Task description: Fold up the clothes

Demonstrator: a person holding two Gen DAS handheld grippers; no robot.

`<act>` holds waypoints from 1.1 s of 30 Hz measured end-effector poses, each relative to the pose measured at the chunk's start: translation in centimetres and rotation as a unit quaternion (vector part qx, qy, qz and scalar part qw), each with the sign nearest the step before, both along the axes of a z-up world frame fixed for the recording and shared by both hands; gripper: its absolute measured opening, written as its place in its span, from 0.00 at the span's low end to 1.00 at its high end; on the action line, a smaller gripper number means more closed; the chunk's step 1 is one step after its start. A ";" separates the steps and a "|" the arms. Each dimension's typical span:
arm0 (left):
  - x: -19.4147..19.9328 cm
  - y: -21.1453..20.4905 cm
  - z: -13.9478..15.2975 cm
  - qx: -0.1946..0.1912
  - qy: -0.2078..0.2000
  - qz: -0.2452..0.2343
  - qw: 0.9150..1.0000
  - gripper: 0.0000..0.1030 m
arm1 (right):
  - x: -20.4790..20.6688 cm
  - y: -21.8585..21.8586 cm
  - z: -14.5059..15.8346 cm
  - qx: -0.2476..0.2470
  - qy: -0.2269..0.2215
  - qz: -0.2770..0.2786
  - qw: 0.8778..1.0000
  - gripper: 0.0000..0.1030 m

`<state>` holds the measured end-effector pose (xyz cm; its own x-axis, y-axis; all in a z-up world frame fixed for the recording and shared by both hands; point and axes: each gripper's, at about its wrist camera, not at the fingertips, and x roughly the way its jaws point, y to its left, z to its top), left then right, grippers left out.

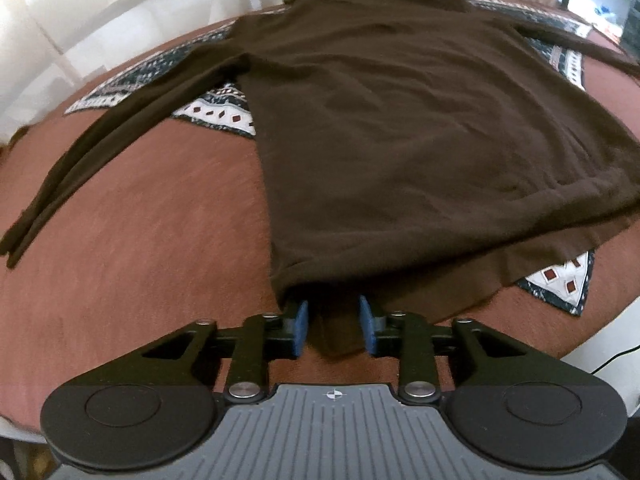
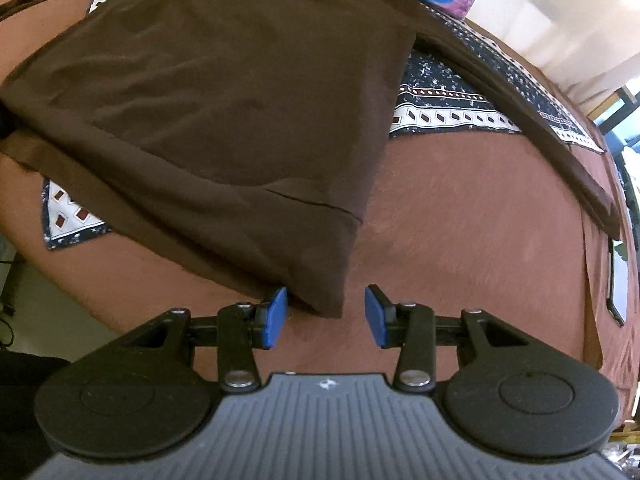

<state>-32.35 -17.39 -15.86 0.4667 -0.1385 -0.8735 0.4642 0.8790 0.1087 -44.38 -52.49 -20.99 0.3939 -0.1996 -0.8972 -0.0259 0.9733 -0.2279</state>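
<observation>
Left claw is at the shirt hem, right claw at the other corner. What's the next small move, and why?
Probably close the right claw on the hem corner of the brown shirt: its pads stand apart, with the corner only against the left pad. The left claw already has hem fabric bunched between its pads, so both corners could then lift together.

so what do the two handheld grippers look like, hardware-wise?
Both match: left gripper and right gripper have black linkage arms with silver pivot bolts, blue rectangular pads, round black side discs, and a grey ribbed body bearing a small crosshair mark. No cables or sleeves visible.
</observation>
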 end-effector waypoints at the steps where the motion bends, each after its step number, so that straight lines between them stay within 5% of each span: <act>1: 0.1 0.1 0.1 0.003 0.000 0.007 1.000 0.00 | 0.2 -0.4 -0.1 0.012 0.002 -0.002 1.000 0.30; 2: 0.1 0.4 0.3 -0.003 0.001 0.013 1.000 0.00 | 0.2 -0.7 0.1 0.029 0.002 -0.011 1.000 0.03; 10: -1.6 2.1 3.0 -0.032 -0.019 0.018 0.999 0.00 | 0.0 -2.1 3.0 0.076 -0.034 -0.026 0.996 0.04; 14: -2.6 4.0 3.5 -0.082 -0.011 0.041 0.996 0.00 | 0.1 -1.9 3.2 0.073 -0.034 -0.016 0.997 0.04; 18: -3.4 7.4 2.2 -0.073 0.021 0.105 0.992 0.00 | -0.7 -2.7 3.8 0.099 -0.038 -0.048 0.993 0.04; 21: -3.5 6.7 2.3 -0.072 0.015 0.088 0.993 0.00 | -0.9 -2.3 3.4 0.097 -0.032 -0.051 0.993 0.04; 22: -3.6 5.8 2.6 -0.070 0.002 0.069 0.995 0.05 | -0.8 -2.0 3.3 0.096 -0.030 -0.050 0.994 0.04; 23: -3.6 5.0 2.7 -0.068 -0.009 0.052 0.996 0.26 | -0.6 -1.7 3.2 0.098 -0.029 -0.047 0.994 0.04; 25: -3.5 3.0 2.5 -0.049 -0.033 0.024 0.998 0.32 | -0.3 -1.3 3.1 0.099 -0.030 -0.042 0.994 0.04; 33: -2.0 0.3 -0.1 0.009 -0.051 0.024 0.998 0.36 | -0.5 -1.8 3.0 0.092 -0.023 -0.059 0.994 0.04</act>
<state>-34.34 -17.05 -15.94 0.5599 -0.0983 -0.8227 0.4069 0.8976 0.1697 -44.90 -54.29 -17.98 0.4180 -0.0807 -0.9048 0.0979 0.9942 -0.0434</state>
